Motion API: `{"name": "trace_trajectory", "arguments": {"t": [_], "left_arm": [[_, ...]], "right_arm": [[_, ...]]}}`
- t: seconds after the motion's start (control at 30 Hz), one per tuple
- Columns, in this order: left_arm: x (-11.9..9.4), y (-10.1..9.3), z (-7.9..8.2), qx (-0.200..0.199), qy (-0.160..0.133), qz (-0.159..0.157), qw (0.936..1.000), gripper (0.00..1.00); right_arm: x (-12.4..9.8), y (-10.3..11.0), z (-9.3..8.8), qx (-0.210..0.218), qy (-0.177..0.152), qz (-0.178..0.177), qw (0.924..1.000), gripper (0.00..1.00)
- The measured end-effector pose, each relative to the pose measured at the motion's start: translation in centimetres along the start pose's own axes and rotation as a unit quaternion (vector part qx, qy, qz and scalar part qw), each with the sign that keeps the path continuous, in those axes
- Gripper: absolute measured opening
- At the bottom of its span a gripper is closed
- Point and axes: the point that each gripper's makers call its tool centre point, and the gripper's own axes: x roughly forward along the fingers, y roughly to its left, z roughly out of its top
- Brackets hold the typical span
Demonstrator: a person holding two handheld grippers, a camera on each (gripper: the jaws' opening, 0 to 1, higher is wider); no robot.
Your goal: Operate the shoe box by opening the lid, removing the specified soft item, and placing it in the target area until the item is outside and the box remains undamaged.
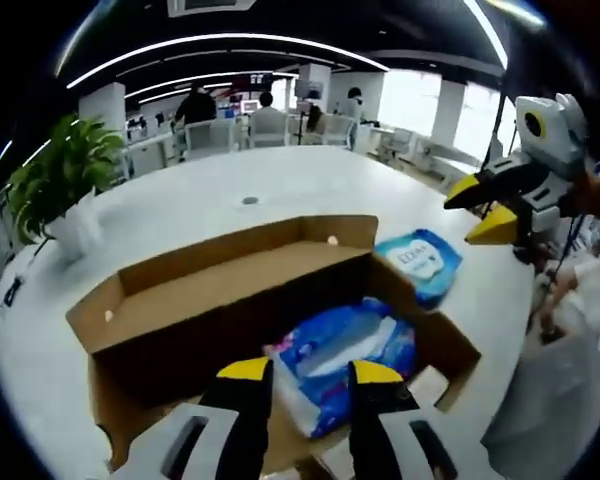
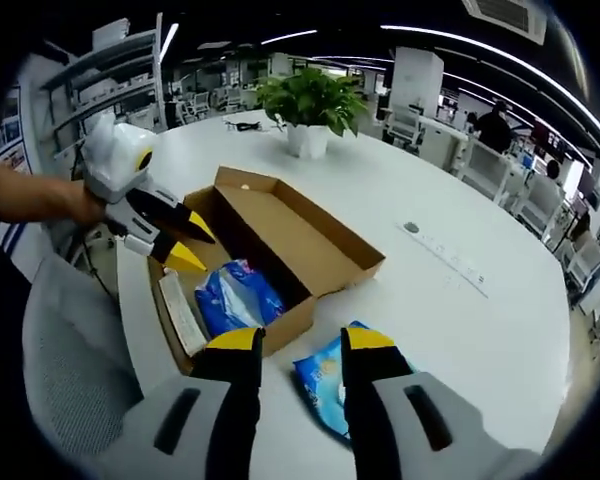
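in the left gripper view, the left gripper [image 1: 308, 375] hovers over the near end of the open shoe box [image 1: 170, 290], its yellow-tipped jaws apart with nothing between them. just beyond them a blue-and-white soft pack [image 1: 345, 355] lies inside the box, and the lid [image 1: 220, 262] stands folded back on the far side. a second blue pack [image 1: 418, 262] lies on the white table [image 1: 280, 190] beside the box's right end. the right gripper [image 1: 492, 208] hangs near the table's right edge, jaws spread and empty. farther off, a potted plant [image 1: 55, 180] stands toward the table's left edge.
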Motion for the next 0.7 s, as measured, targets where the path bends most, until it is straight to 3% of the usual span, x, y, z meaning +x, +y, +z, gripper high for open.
{"name": "trace_trajectory", "arguments": {"t": [0.23,0.43,0.7], "left_arm": [[1.6,0.7,-0.5,-0.024,0.008,0.007,0.9996,0.28],[2.5,0.6,-1.1,-0.022,0.019,0.015,0.9995,0.27],[3.5,1.9,-2.0,-0.023,0.035,0.029,0.9987,0.22]], "right_arm": [[2.1,0.8,0.2,-0.026,0.006,0.018,0.9995,0.26],[3.7,1.7,0.6,-0.039,0.009,0.034,0.9986,0.24],[6.1,3.0,0.5,-0.054,0.022,0.051,0.997,0.23]]}}
